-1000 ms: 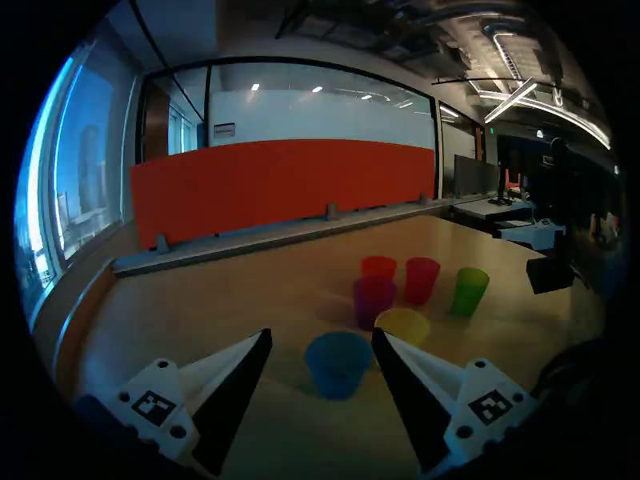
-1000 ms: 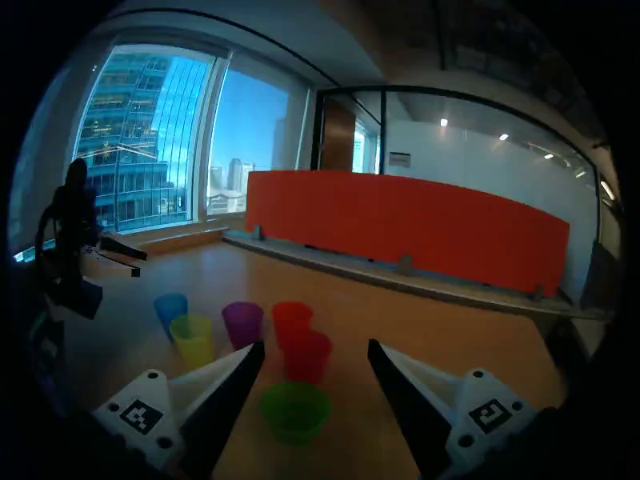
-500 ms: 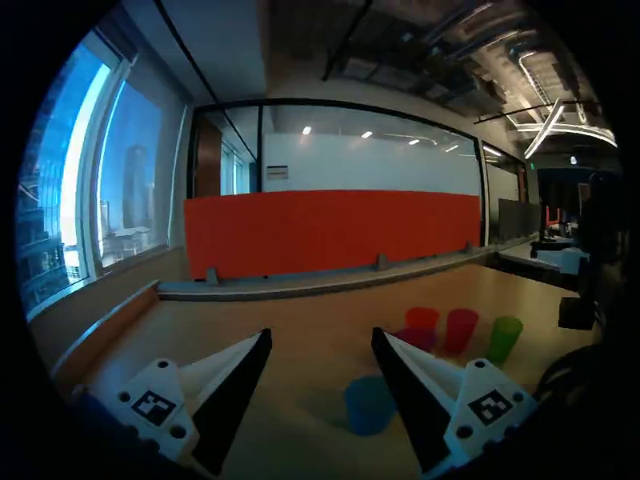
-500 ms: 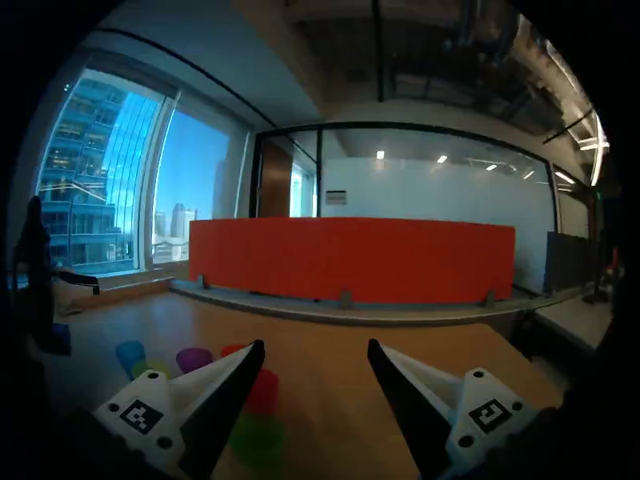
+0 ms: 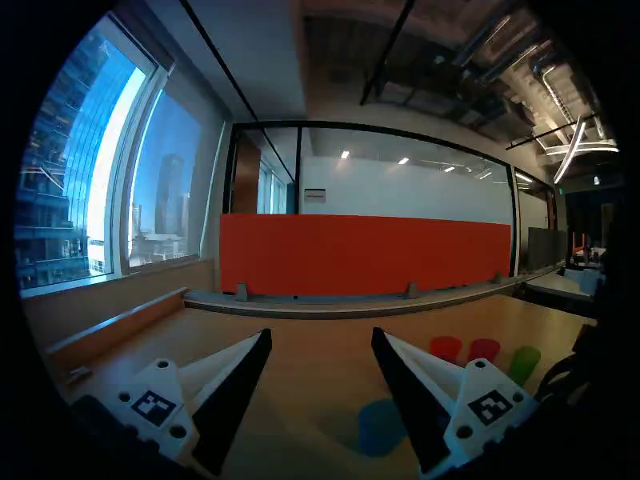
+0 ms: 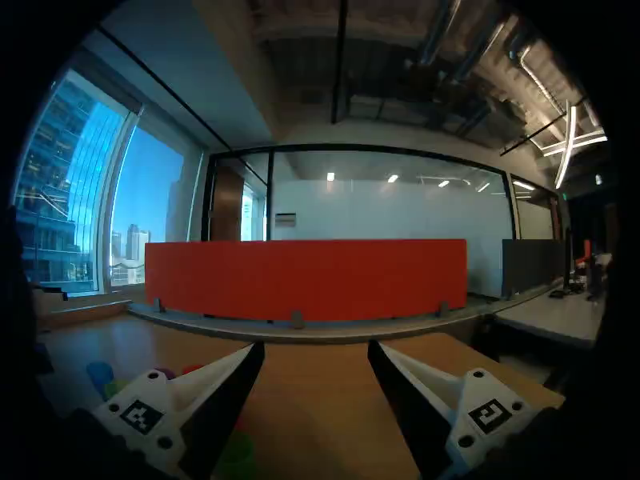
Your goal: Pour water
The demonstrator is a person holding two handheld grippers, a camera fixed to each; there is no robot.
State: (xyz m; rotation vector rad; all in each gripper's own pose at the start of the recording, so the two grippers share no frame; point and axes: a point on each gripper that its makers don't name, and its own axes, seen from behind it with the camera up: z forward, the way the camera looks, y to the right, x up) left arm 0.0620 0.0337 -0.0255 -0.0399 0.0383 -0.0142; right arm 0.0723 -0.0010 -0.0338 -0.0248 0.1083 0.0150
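Note:
My left gripper (image 5: 320, 376) is open over the wooden table (image 5: 312, 376), with nothing between its fingers. A blue cup (image 5: 380, 426) stands low in the left gripper view, partly behind the right finger. Past that finger stand a red cup (image 5: 445, 348), a pink cup (image 5: 483, 350) and a green cup (image 5: 525, 364). My right gripper (image 6: 316, 384) is also open and holds nothing. Low on the left of the right gripper view I see a blue cup (image 6: 99, 374), a purple cup (image 6: 166, 373) and a green cup (image 6: 236, 456), mostly hidden by the left finger.
An orange partition (image 5: 364, 252) runs along the table's far edge, with a glass wall behind it. Tall windows (image 5: 80, 200) line the left side. Another desk (image 6: 552, 308) stands to the right. Bare tabletop (image 6: 320, 416) stretches ahead of the right gripper.
Both views have tilted up and away from the cups, which slid down and to the edges. Both grippers stay open.

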